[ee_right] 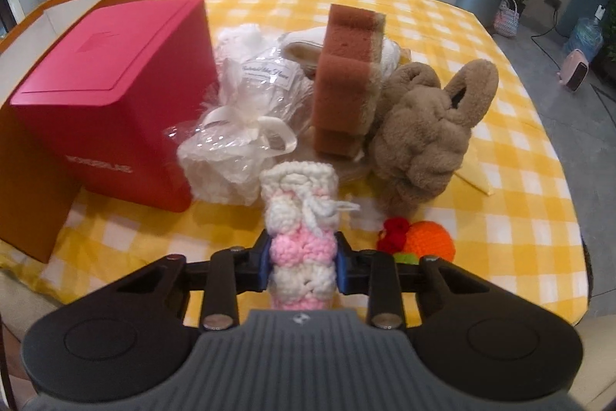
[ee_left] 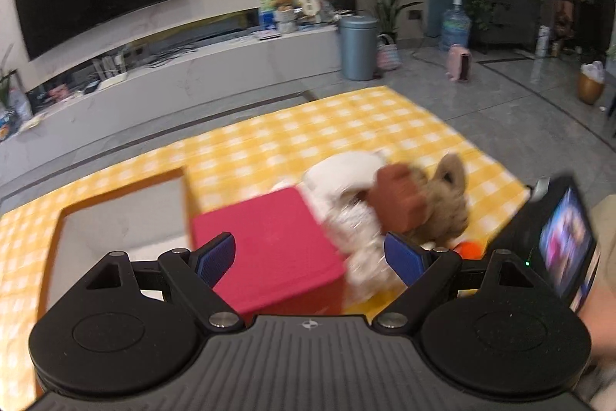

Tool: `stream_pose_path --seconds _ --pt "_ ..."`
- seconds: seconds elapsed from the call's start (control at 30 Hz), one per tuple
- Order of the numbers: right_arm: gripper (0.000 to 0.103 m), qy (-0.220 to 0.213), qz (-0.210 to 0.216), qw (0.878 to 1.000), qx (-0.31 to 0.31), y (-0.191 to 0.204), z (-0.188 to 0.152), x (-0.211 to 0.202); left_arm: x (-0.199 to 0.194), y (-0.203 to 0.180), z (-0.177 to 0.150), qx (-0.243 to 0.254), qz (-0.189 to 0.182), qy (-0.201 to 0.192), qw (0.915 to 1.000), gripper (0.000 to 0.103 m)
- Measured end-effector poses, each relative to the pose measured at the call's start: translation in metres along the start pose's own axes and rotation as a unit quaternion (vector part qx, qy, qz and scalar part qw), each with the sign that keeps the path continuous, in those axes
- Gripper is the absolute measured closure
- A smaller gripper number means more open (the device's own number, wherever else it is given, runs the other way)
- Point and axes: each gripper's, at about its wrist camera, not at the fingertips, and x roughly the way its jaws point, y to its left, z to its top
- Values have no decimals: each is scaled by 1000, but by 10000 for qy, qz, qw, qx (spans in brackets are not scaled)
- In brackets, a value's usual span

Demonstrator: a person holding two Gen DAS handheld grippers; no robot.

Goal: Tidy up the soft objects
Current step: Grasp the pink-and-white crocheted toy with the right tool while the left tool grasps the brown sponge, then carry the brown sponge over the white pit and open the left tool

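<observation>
One soft item is in hand: my right gripper (ee_right: 302, 262) is clamped across the middle of a pink-and-white crocheted pouch (ee_right: 298, 230), which stands upright between the blue pads (ee_right: 343, 270), apparently lifted clear of the yellow checked tablecloth (ee_right: 519, 156). Just beyond it lies the rest of the pile: a cellophane-wrapped white bundle (ee_right: 238, 126) with a ribbon bow, touching the side of the red box (ee_right: 111, 91); a brown sponge (ee_right: 346, 79) standing on end behind it; a tan plush slipper (ee_right: 419, 126) leaning against the sponge; and, nearer me on the right, an orange crocheted ball (ee_right: 429, 239) with a small red crocheted piece (ee_right: 394, 234) beside it. An orange open-top box (ee_left: 115, 214) sits to the left of the red one, touching it; its pale interior shows in the left view. My left gripper (ee_left: 308, 257) is spread wide and holds nothing, hovering over the red box; that view is motion-blurred, so its exact height is unclear. Judgement: step is transport of the pouch, with most items not yet sorted. Next move likely calls for carrying the pouch leftward over the red box into the orange box, then releasing; the destination is my inference.
</observation>
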Motion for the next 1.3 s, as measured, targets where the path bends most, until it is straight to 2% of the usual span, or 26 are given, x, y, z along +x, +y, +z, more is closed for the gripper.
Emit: stream_pose_path --seconds 0.1,0.2,0.4,0.53,0.8,0.87,0.9,0.93,1.1,1.3 --pt "75 -178 0 9998 107 1 -9 -8 21 -9 18 -162 -236 177 9994 1" --pt "75 -285 297 9983 405 -3 -19 -15 46 -15 33 -502 -217 422 9976 1" --pt "75 -363 338 9969 617 -6 -18 -13 94 -22 43 -1098 -538 906 9884 1" --pt "75 -345 426 9952 809 -11 -19 -14 119 -33 45 -1055 -655 1126 9858 1" --pt "75 -346 494 9943 883 -15 -19 -13 152 -57 36 -616 -146 1048 9925 2" --pt "75 -354 568 9933 939 -18 -19 -13 154 -61 30 -312 52 1001 9945 22" --pt "75 -356 605 9928 973 -19 -19 -13 154 -62 26 -166 119 994 9948 45" --pt "75 -360 640 9922 1004 -21 -20 -13 152 -61 23 -76 120 939 9955 53" --pt "75 -371 692 9916 1031 -22 -18 -12 131 -48 17 -274 -141 753 9967 63" --pt "75 -395 713 9907 1091 -26 -18 -12 96 -37 21 -216 -291 288 9989 65"
